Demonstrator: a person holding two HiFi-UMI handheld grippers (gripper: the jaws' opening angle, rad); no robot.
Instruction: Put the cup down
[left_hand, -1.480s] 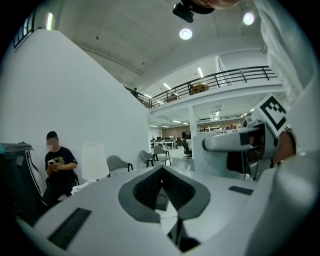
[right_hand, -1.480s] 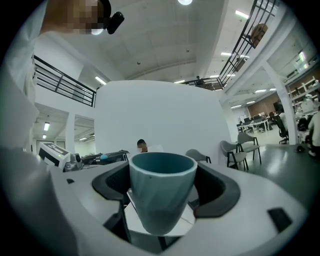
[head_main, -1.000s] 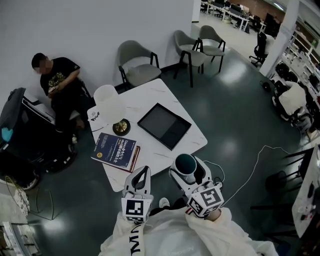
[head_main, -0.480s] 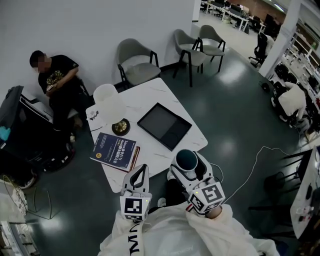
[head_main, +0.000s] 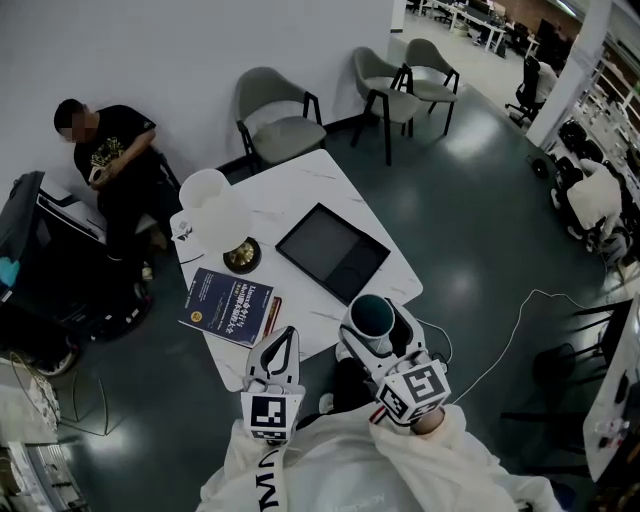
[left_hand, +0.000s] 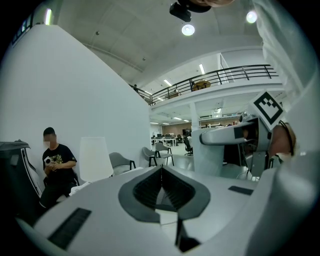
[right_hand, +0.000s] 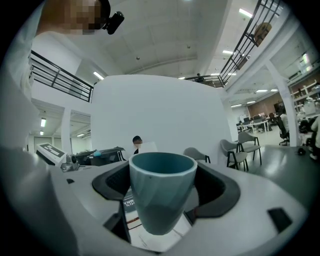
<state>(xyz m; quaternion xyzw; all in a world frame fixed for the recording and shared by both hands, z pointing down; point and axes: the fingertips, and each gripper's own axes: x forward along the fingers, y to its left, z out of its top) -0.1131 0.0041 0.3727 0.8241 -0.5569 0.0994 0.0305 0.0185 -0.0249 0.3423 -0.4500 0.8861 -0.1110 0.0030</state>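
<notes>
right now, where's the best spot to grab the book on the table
Take the book by the corner that seems to overhang the table's left edge in the head view, coming in level from that side, one jaw above, one below. It lies flat, so elsewhere no jaw gets underneath.

The left tool (left_hand: 161, 168) is pressing its jaws together at the tips, with nothing between them. Beyond it, a person (left_hand: 55, 165) is sitting by the white wall, beside what looks like a lamp shade (left_hand: 93, 157). The right tool (left_hand: 225, 135) is hovering at the right.

Lettering on the book (head_main: 229, 307) is too small to read
</notes>
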